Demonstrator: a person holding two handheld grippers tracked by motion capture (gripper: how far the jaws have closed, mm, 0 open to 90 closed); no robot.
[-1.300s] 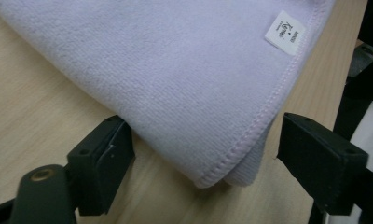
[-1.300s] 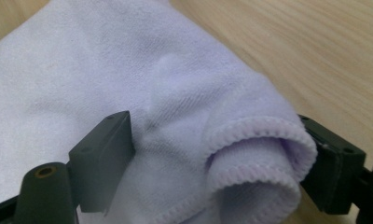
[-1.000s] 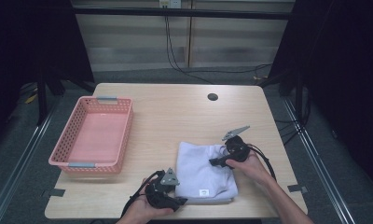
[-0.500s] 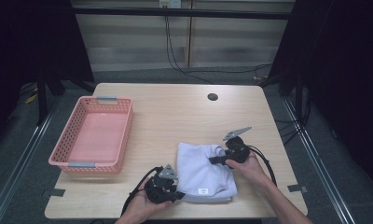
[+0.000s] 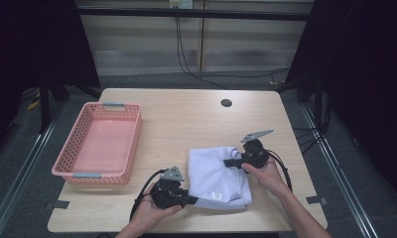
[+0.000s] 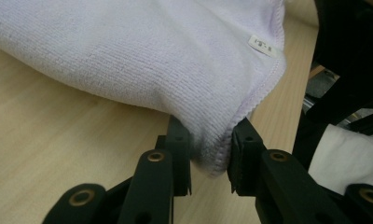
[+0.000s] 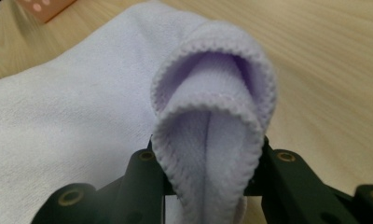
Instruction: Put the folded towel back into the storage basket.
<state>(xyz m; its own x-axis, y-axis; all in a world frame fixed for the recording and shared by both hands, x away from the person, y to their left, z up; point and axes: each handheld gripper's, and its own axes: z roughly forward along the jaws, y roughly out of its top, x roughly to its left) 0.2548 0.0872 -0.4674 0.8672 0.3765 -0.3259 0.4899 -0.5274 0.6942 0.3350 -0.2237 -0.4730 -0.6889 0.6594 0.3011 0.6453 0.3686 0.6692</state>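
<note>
The fingers (image 6: 177, 156) of the left gripper (image 5: 189, 199) are clamped on a near corner of the folded lavender towel (image 5: 214, 171); those of the right gripper (image 5: 230, 162) are pinched on a rolled fold at its far edge. The pink basket (image 5: 77, 171), seen empty, stands well apart on the wooden table (image 5: 186, 119). A white label (image 6: 261, 45) is seen closely in the left gripper view.

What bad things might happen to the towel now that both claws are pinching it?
The left gripper pinches just the hemmed corner of the towel, so that corner might slip out when lifted. The right gripper holds a bunched, doubled edge, so one layer may drop and undo the fold. The towel lies near the table front edge, so a loose end might hang over it.
</note>
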